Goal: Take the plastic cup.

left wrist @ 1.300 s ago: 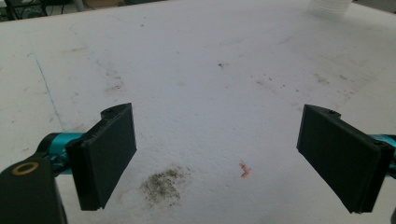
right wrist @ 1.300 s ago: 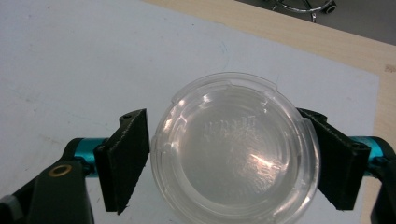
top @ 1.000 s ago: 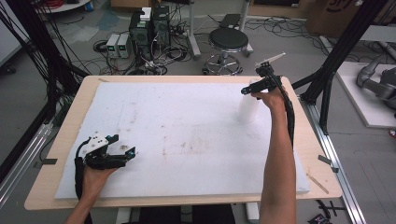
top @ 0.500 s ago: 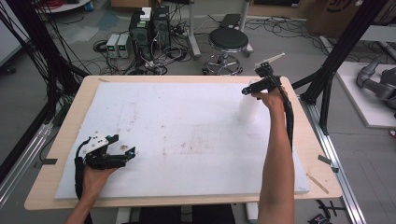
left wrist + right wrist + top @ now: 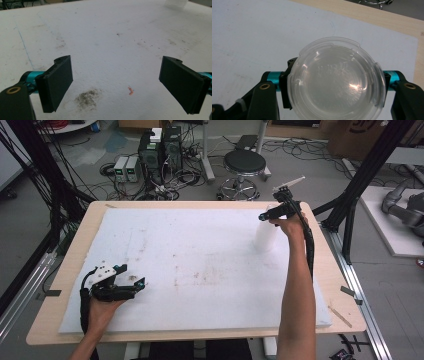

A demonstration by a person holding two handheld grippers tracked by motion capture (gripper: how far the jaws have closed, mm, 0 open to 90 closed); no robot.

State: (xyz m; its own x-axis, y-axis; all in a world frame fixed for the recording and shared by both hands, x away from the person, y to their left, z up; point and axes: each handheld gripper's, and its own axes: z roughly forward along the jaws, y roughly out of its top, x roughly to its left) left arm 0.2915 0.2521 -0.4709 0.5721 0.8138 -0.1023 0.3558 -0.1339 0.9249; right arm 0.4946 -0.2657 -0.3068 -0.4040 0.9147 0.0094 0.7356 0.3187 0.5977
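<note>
Resting near the tabletop's (image 5: 320, 265) front left corner, we find the left claw (image 5: 137, 284) spread wide with nothing between its jaws. Toward the far right, the right claw (image 5: 264, 216) has just been closing and now clamps the clear lidded container (image 5: 265, 237), which stands upright on the white foam sheet (image 5: 200, 270).

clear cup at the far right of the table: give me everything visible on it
The clear plastic cup looks translucent, thin-walled and empty, with a round stepped rim and faint embossed marks on its base. It stands upright on the white foam sheet near the table's far right corner. The right gripper comes from above; its fingers, which have just been closing, flank the cup on both sides.
</note>
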